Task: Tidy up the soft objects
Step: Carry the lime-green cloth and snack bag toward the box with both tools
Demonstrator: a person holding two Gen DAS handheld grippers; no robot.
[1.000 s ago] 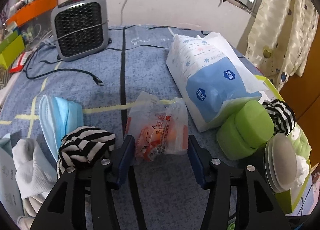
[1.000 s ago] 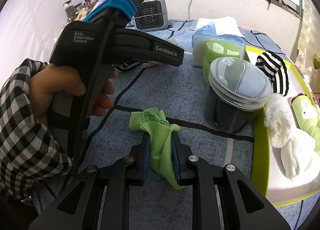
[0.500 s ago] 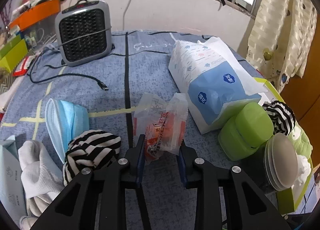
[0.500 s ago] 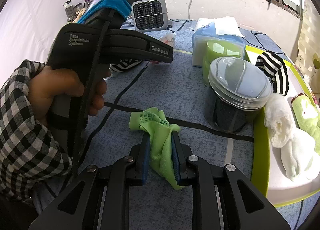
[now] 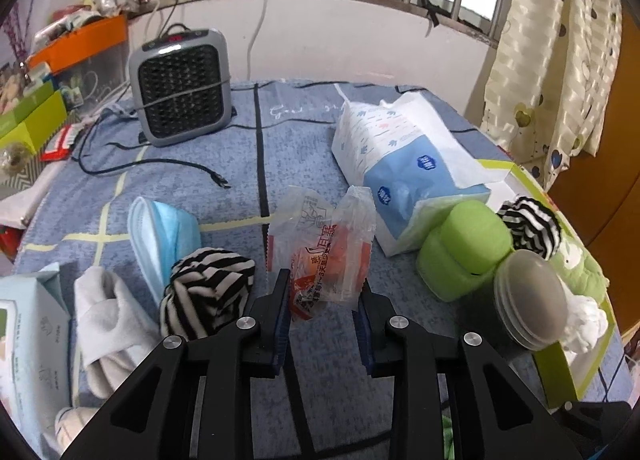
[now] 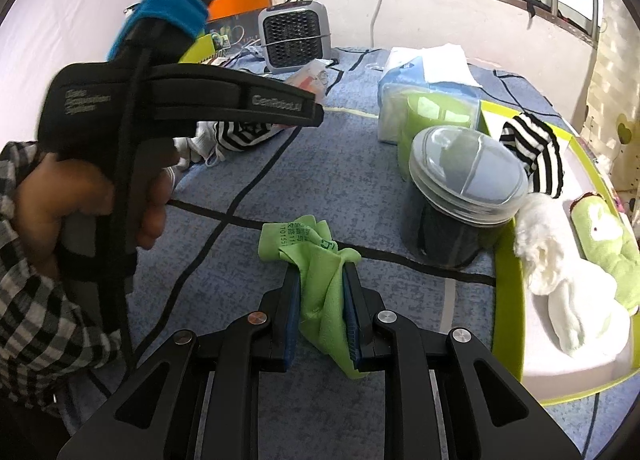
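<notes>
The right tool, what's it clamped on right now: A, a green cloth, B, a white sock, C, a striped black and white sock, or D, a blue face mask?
A: in the right wrist view the right tool has its pads pressed against a bunched green cloth that lies on the blue table cover.

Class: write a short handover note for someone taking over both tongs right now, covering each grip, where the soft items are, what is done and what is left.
Left tongs: shut on the plastic packet.
Right tongs: shut on the green cloth.
Done: a striped sock, white sock and green plush lie in the green-rimmed tray.
Left: the held items, plus another striped sock, white socks and blue mask on the blue cloth.
</notes>
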